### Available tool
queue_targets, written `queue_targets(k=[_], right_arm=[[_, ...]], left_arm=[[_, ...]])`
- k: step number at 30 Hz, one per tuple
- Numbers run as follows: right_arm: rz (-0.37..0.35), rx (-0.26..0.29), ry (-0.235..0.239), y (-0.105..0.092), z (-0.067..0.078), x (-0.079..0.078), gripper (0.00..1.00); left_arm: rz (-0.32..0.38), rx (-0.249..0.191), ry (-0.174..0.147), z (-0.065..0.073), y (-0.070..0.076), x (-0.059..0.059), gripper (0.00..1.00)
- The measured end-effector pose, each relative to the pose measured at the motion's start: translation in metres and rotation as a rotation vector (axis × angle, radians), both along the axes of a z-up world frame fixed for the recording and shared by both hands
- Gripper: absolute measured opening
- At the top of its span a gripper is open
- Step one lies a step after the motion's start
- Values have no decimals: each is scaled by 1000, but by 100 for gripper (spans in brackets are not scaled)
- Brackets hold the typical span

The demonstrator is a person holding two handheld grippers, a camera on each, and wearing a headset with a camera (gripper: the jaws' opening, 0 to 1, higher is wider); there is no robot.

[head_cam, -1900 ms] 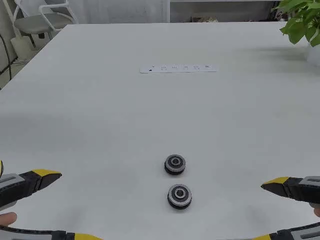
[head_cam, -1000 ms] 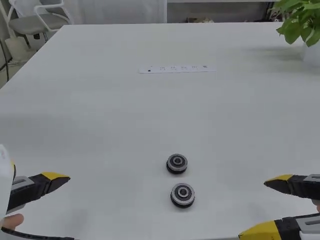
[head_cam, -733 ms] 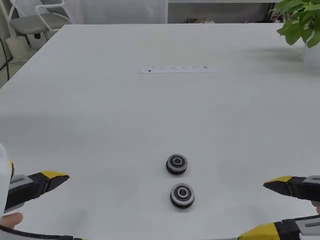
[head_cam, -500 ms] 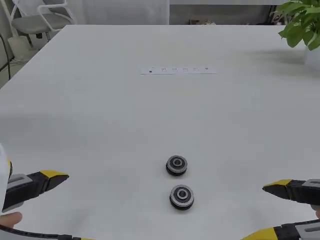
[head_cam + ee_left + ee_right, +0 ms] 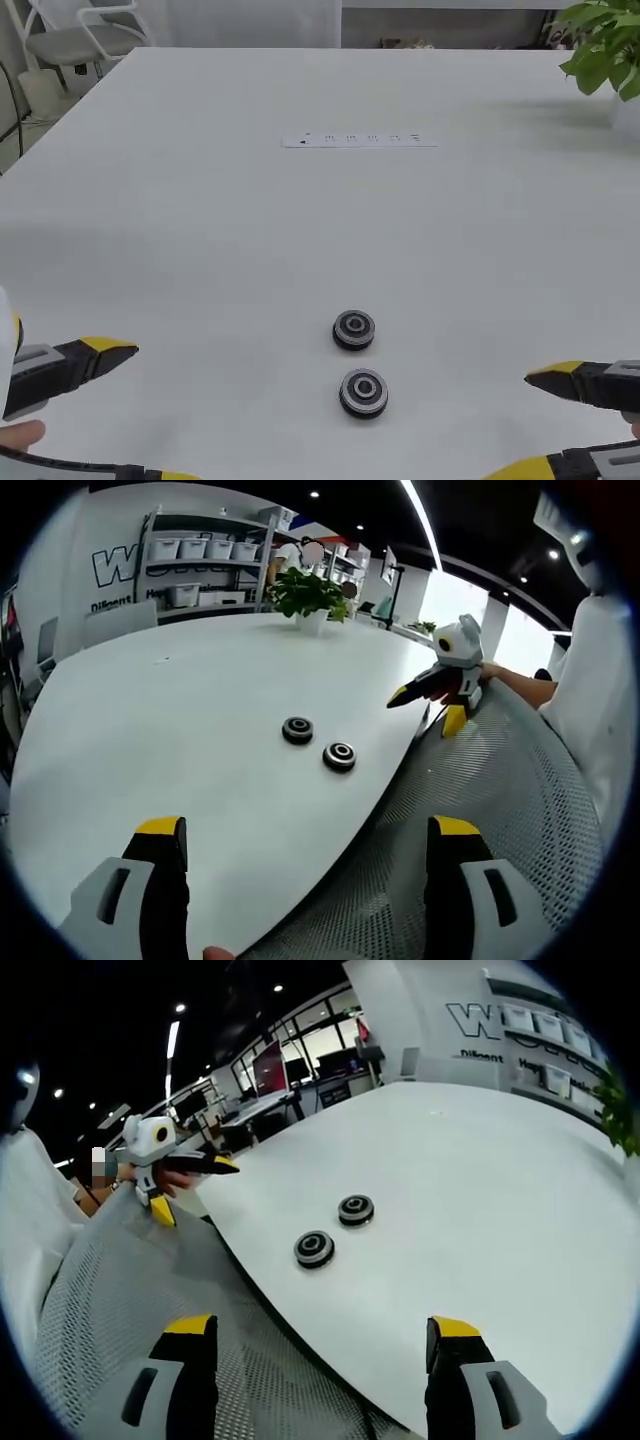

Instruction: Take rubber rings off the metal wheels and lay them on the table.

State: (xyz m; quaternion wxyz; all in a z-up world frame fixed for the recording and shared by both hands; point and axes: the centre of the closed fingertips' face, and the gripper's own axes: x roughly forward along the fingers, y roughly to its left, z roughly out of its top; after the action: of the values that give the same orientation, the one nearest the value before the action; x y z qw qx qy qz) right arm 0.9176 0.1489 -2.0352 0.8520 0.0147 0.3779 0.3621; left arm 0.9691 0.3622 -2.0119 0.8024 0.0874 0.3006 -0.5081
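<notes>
From the head view, the two wheels sat flat on the white table, close to the near edge and about midway between the tools. The far wheel and the near wheel were just apart, not touching. The rubber rings looked to be on both, showing as a dark band round each rim, so I'd say nothing had been started. The left gripper hung at the near left and the right gripper at the near right. Both had their jaws spread wide, held nothing, and were well apart from the wheels. Way off at the far side were a power strip, a plant in the far right corner and a chair past the far left corner. In the left gripper view, the yellow-tipped jaws stood wide apart with nothing between them. The wheels lay ahead on the table and the other tool was past them at the table edge, in the person's hand. The right gripper view was basically the mirror of that: jaws gaping, empty, wheels ahead and the other tool beyond. My guess on handling is that the wheels are stiff, a bit heavy for their size, and likely to skate on that smooth top. The rings should be soft, stretchy and grippy. I'd pinch one wheel across its metal body with one tool and hook the ring at its outer edge with the other to roll it off.
</notes>
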Motion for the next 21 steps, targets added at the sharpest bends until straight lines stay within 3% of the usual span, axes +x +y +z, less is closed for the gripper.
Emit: queue_targets(k=[10, 19, 21], right_arm=[[-5, -14, 7, -2, -2, 0, 85], [-51, 30, -16, -3, 5, 6, 82], [-48, 31, -18, -2, 5, 6, 81]], left_arm=[[-14, -5, 5, 0, -2, -2, 99], [-20, -37, 10, 5, -5, -3, 99], [-41, -50, -4, 10, -7, -4, 99]])
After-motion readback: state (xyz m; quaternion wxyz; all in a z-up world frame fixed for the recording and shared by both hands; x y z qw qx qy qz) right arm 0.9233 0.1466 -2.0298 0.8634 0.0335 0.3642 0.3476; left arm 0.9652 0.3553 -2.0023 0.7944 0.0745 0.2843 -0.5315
